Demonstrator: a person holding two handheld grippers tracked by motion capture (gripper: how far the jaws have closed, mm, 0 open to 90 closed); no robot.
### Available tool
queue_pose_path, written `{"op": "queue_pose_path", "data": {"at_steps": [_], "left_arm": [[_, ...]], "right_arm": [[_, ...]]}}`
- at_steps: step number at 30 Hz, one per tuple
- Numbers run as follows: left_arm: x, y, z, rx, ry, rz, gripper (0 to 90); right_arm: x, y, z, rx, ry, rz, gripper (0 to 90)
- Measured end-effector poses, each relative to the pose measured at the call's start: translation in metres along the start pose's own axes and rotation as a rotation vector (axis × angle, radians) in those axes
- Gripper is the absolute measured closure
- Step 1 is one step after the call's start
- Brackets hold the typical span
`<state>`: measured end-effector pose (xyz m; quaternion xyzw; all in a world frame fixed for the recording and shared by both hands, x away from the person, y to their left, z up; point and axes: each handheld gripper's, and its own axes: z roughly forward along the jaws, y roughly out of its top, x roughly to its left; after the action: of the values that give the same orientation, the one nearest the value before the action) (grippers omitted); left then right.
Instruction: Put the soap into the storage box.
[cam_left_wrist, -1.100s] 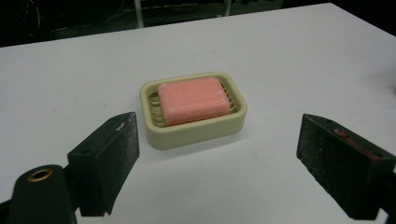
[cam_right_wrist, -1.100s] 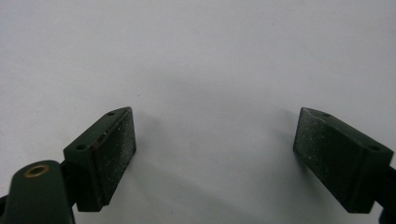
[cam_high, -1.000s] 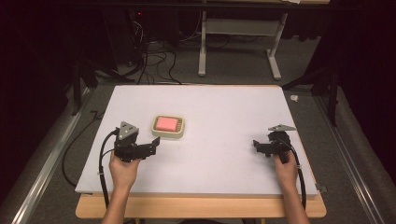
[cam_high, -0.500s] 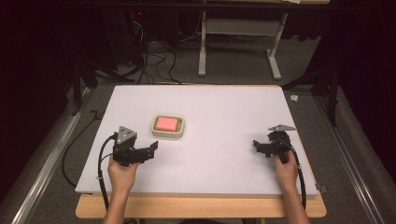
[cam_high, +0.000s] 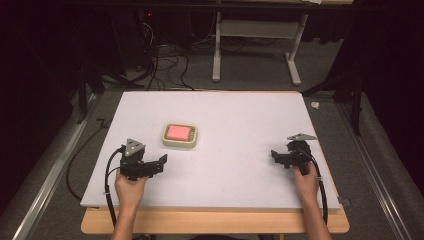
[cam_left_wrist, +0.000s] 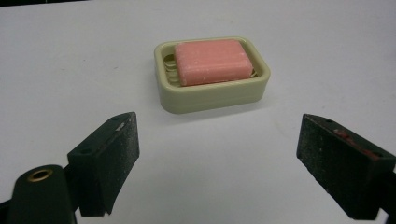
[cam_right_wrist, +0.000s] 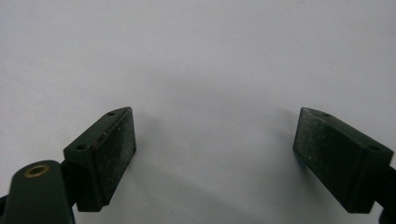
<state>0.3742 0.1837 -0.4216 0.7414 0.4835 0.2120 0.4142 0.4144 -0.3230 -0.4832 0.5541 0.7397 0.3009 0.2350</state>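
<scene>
The left gripper (cam_high: 161, 163) is sitting farther back from the soap dish (cam_high: 180, 135) than a second ago, nearer the person's edge of the white table (cam_high: 240, 120); the right gripper (cam_high: 276, 156) is resting where it was; both are standing wide open, holding nothing; the dish, carrying a pink soap bar (cam_left_wrist: 211, 60), is lying left of the table's middle, ahead of the left gripper's jaws and apart from them, well away from the right gripper.
</scene>
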Motion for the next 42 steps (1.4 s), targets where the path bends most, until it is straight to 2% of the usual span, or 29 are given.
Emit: {"op": "queue_pose_path", "data": {"at_steps": [12, 20, 25, 26, 34, 42], "left_arm": [[0.006, -0.006, 0.007, 0.02, 0.008, -0.019, 14.1], [0.01, -0.01, 0.014, 0.041, 0.026, -0.024, 14.2], [0.012, -0.013, 0.018, 0.05, 0.02, -0.016, 14.2], [0.013, -0.014, 0.02, 0.058, 0.02, -0.027, 14.2], [0.016, -0.016, 0.028, 0.073, 0.031, -0.037, 14.2], [0.018, -0.02, 0.041, 0.113, 0.053, -0.027, 14.2]], "right_arm": [[0.0, 0.0, 0.0, 0.0, 0.0, 0.0, 13.6], [0.0, 0.0, 0.0, 0.0, 0.0, 0.0, 13.6], [0.0, 0.0, 0.0, 0.0, 0.0, 0.0, 13.6], [0.0, 0.0, 0.0, 0.0, 0.0, 0.0, 13.6], [0.0, 0.0, 0.0, 0.0, 0.0, -0.001, 13.6], [0.0, 0.0, 0.0, 0.0, 0.0, 0.001, 13.6]]}}
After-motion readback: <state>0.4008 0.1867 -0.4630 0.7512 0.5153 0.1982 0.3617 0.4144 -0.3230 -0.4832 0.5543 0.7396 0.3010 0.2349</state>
